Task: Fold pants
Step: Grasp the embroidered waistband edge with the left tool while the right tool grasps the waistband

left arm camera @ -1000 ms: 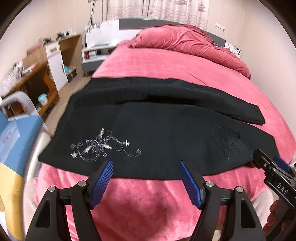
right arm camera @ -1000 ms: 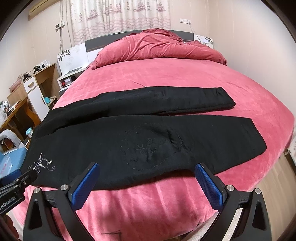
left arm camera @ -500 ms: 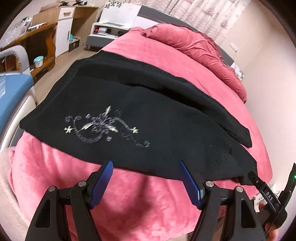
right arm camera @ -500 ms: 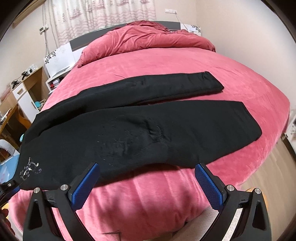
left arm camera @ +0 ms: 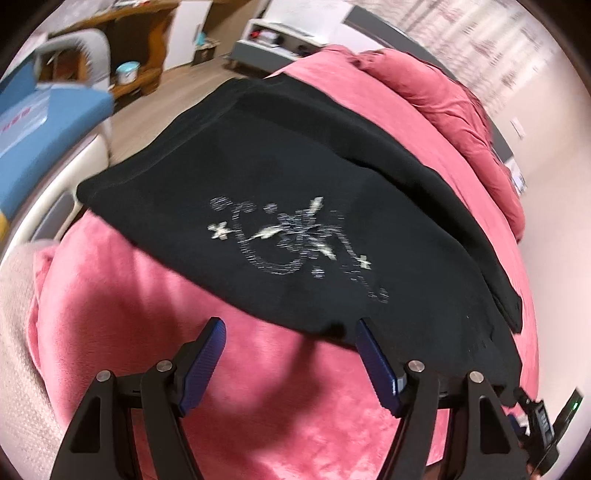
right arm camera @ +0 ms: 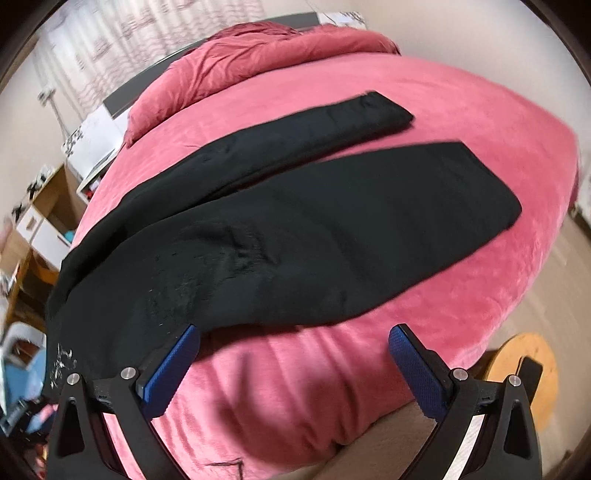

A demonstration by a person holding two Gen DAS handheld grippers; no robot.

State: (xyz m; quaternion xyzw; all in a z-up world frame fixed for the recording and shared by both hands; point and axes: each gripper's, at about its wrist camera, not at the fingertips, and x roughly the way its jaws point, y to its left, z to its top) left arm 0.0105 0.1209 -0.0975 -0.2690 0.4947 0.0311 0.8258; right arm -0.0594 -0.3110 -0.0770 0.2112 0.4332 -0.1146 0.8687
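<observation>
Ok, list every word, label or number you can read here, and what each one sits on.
None reads clearly.
Red print on the blue box: too blurred to read.
Marking on the right gripper, seen at the edge of the left wrist view: too small and blurred.
Silver design on the pants: a flourish with stars, no letters.

A wide bed point(right arm camera: 480, 110) under a pink plush blanket fills the room ahead of both grippers, a bunched pink duvet point(right arm camera: 258, 55) at its far end against a dark headboard point(right arm camera: 122, 99). Patterned curtains point(right arm camera: 110, 48) hang beyond. Far left stand a wooden desk point(left arm camera: 144, 22) and white cabinet point(right arm camera: 37, 225). Pale walls point(right arm camera: 498, 44) rise right; the wood floor point(left arm camera: 166, 88) lies left.
</observation>
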